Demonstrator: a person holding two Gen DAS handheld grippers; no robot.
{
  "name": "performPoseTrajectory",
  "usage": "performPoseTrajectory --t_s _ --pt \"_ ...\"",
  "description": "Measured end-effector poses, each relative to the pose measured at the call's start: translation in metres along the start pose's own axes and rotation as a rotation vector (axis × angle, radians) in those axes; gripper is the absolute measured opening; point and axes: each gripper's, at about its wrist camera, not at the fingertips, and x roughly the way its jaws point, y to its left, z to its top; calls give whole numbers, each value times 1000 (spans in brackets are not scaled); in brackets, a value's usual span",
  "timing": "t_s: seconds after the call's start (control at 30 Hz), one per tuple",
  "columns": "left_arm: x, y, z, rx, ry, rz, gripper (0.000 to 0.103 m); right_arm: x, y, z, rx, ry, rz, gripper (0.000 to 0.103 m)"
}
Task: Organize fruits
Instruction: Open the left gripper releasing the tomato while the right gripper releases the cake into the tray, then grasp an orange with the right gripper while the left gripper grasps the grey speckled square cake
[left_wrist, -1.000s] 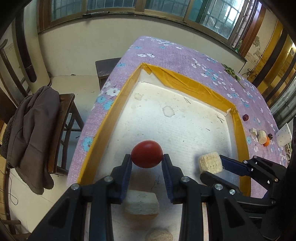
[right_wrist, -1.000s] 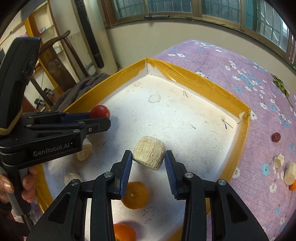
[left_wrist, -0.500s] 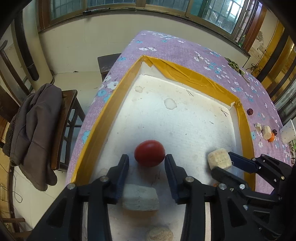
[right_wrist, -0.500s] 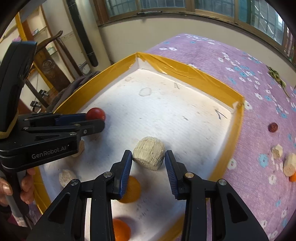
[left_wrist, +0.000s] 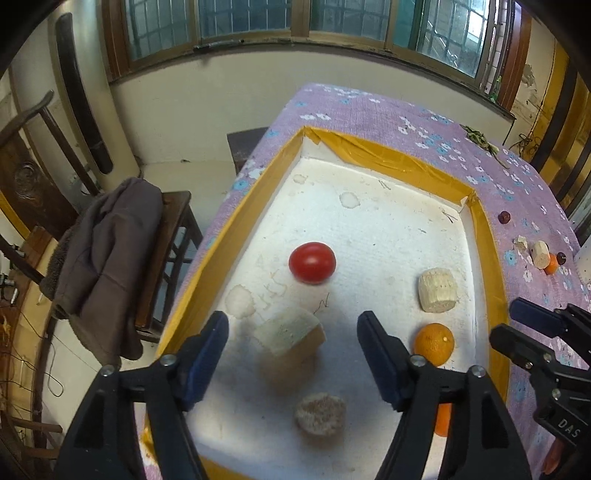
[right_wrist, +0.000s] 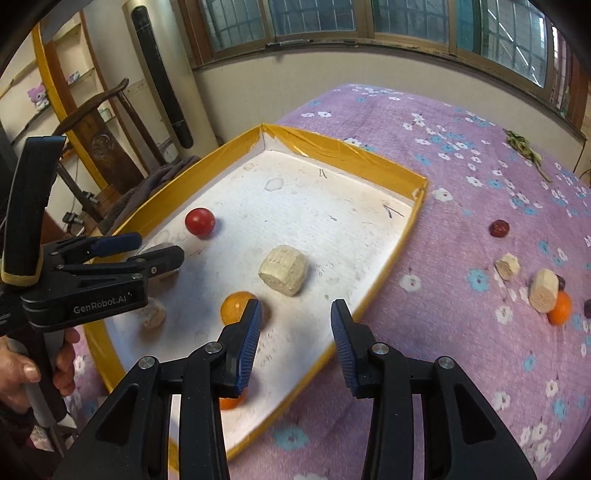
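Observation:
A red tomato (left_wrist: 312, 262) (right_wrist: 200, 221) lies in the white tray with yellow rim (left_wrist: 384, 158) (right_wrist: 343, 147). A pale corn-cob piece (left_wrist: 437, 290) (right_wrist: 283, 270), an orange (left_wrist: 433, 343) (right_wrist: 236, 304), a second orange (left_wrist: 442, 419), a pale wedge (left_wrist: 290, 330) and a round pale piece (left_wrist: 320, 413) (right_wrist: 153, 314) also lie in it. My left gripper (left_wrist: 291, 354) (right_wrist: 155, 249) is open and empty above the wedge. My right gripper (right_wrist: 295, 332) (left_wrist: 517, 325) is open and empty, above the tray's right edge.
On the purple flowered tablecloth (right_wrist: 461, 166) right of the tray lie a dark red fruit (right_wrist: 499, 228), pale chunks (right_wrist: 543, 286), a small orange (right_wrist: 559, 314) and a green sprig (right_wrist: 524, 149). A chair with a brown coat (left_wrist: 107, 258) stands left of the table.
Both grippers opened and pulled back and up. The left let go of the tomato, the right let go of the corn-cob piece; both now lie in the tray.

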Motion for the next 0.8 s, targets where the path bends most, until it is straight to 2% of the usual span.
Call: performPoseTrajectory --t_s 0.1,0.33,0.57,0.8 --pt "-13 -6 -3 0 -34 19 85 -14 -4 -8 0 -18 -1 42" --pt "-32 -36 -6 32 -65 16 89 -38 -29 -35 48 -15 -8 44" --pt "-43 -82 -10 92 -63 -27 90 -57 -69 -62 140 -16 -32 45" --pt "-42 -136 -20 181 -24 -64 90 -74 -123 -85 238 -25 -91 45"
